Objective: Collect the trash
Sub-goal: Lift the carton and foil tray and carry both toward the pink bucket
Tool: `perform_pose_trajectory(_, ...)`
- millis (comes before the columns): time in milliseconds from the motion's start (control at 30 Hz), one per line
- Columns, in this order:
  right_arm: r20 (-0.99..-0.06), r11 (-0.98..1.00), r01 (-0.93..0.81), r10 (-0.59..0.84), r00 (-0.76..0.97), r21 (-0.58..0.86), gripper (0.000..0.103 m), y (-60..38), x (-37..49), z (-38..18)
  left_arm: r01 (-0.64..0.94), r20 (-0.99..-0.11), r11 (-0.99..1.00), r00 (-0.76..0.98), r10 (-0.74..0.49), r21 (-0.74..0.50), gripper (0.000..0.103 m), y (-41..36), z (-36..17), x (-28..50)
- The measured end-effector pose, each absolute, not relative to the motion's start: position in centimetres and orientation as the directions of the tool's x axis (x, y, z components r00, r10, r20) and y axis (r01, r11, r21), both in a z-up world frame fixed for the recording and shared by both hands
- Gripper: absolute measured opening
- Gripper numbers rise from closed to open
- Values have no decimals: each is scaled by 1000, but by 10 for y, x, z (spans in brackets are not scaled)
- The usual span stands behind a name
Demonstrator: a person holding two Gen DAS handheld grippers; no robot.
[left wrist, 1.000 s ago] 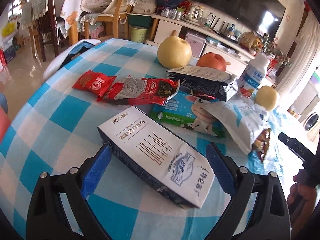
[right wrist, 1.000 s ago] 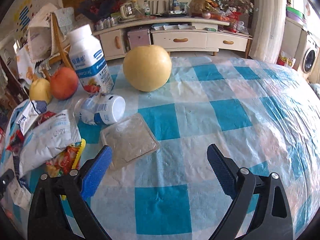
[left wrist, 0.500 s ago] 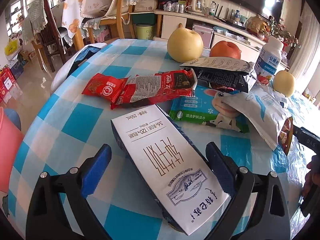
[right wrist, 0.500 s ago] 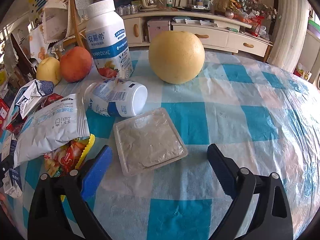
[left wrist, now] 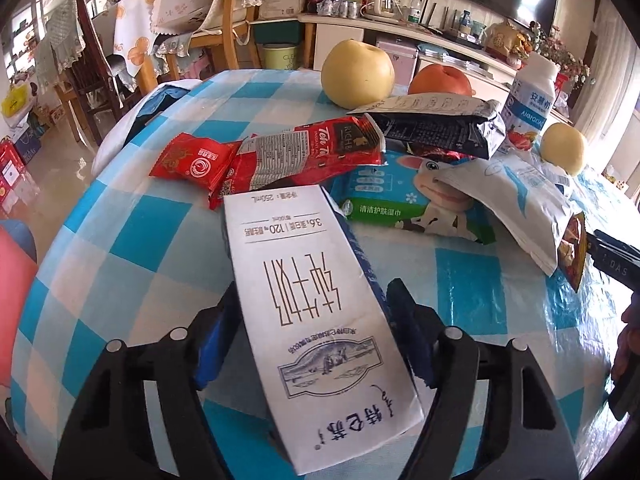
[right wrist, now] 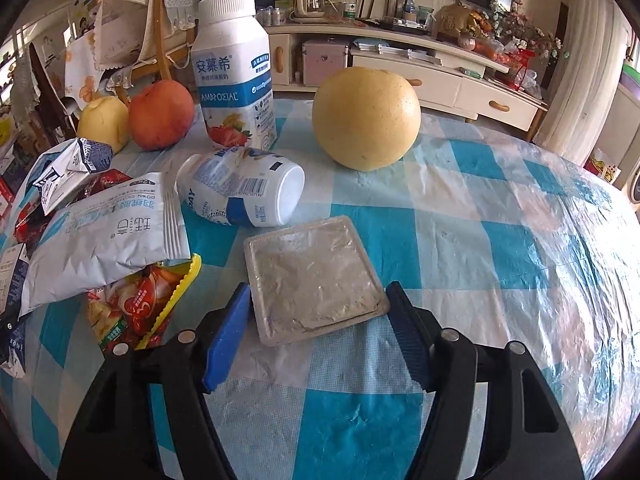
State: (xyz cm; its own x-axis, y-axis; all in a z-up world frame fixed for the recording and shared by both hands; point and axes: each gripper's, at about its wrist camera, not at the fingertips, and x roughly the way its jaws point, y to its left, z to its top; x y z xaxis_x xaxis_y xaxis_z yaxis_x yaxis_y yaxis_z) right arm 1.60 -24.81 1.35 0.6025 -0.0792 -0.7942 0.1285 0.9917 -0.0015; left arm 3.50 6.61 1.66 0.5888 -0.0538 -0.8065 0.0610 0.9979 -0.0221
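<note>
A white milk carton (left wrist: 312,300) lies flat on the blue-checked tablecloth (left wrist: 132,232). My left gripper (left wrist: 315,291) is shut on the carton, its blue pads (left wrist: 222,328) pressing both long sides. In the right wrist view a shallow clear plastic tray (right wrist: 312,276) with a foil-like lid lies on the cloth. My right gripper (right wrist: 319,287) is closed in on the tray's near end, one pad against each side edge.
Red wrappers (left wrist: 304,156), a dark foil bag (left wrist: 436,128), a wet-wipes pack (left wrist: 404,204) and a white pouch (right wrist: 108,240) lie past the carton. A tipped bottle (right wrist: 244,192), an upright yogurt bottle (right wrist: 234,76) and a pear (right wrist: 366,118) stand behind the tray. The table edge curves at left.
Both grippers moved forward and narrowed. The left one closed onto the milk carton and the right one onto the tray; both were wide open before.
</note>
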Motion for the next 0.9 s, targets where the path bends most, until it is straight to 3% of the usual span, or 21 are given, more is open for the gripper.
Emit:
perform_pose_trajectory(333, -789, 983, 159, -29, 613, 87, 68, -259, -4, 22, 85, -801, 995, 592, -88, -47, 67, 73, 19, 30)
perform_pose_trajectory(900, -695, 972, 147, 21, 719, 182, 68, -238, -49, 66, 115, -769, 981, 609, -192, -154, 64, 99, 34, 15)
